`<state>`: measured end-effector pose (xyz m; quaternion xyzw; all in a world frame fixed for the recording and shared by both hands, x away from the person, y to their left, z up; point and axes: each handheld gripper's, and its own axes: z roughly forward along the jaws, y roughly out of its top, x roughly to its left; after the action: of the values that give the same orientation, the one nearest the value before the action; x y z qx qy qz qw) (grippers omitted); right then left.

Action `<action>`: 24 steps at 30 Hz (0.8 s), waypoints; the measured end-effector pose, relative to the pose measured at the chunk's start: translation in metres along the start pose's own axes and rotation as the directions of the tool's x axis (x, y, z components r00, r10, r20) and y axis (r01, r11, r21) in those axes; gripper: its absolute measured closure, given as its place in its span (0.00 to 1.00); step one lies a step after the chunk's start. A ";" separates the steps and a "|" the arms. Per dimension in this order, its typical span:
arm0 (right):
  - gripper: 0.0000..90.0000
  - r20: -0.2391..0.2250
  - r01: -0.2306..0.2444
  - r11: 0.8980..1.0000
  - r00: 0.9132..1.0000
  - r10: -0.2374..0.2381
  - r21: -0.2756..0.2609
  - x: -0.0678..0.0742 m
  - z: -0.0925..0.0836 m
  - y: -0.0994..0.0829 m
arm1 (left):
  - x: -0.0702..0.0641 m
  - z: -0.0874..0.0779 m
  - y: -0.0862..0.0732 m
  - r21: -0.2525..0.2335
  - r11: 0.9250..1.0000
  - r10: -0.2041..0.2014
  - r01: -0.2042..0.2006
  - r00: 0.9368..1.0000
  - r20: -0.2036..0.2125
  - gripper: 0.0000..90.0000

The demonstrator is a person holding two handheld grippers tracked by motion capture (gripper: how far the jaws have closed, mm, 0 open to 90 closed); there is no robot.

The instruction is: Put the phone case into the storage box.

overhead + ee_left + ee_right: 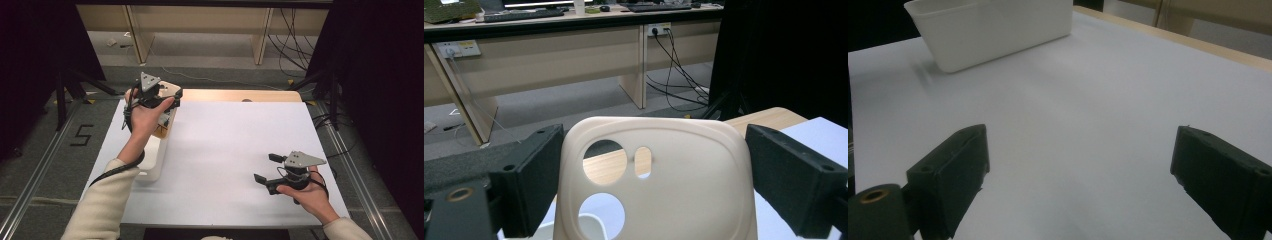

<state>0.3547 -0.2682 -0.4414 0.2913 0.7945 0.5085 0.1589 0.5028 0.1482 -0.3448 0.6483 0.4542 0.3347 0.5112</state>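
My left gripper (159, 98) is raised over the far left corner of the counter (225, 150), above the far end of the white bin (156, 155) that stands along the counter's left edge. Between its jaws I hold a cream phone case (659, 185); it stands upright, its back toward my camera, with two round cut-outs and a small oval slot on its left side. My left jaw presses against the case's left edge. My right jaw stands just beside its right edge, and I cannot tell whether that one touches. Through the upper cut-out I see the wooden edge of the counter, and beyond the case a row of pale desks (574, 55) with cables hanging beneath them.

My right gripper (270, 169) hovers low over the near right part of the counter, well apart from the left one, pointing across the white surface toward the bin (990, 30). Its jaws are spread wide with nothing between them, only bare white counter (1088, 115) showing in the gap.
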 end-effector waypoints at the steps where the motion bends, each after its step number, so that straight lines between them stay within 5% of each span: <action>1: 0.11 -0.001 -0.001 1.000 1.000 0.001 0.000 0.000 0.000 0.000 | 0.001 -0.001 0.000 -0.001 1.000 0.001 -0.001 1.000 -0.003 0.13; 24: 0.11 0.003 -0.001 1.000 1.000 0.001 -0.001 0.000 0.001 0.000 | 0.018 -0.008 -0.005 -0.019 0.999 -0.042 0.041 0.998 -0.049 0.13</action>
<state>0.3551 -0.2676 -0.4415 0.2923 0.7940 0.5085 0.1601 0.5012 0.1681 -0.3480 0.6257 0.4770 0.3439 0.5126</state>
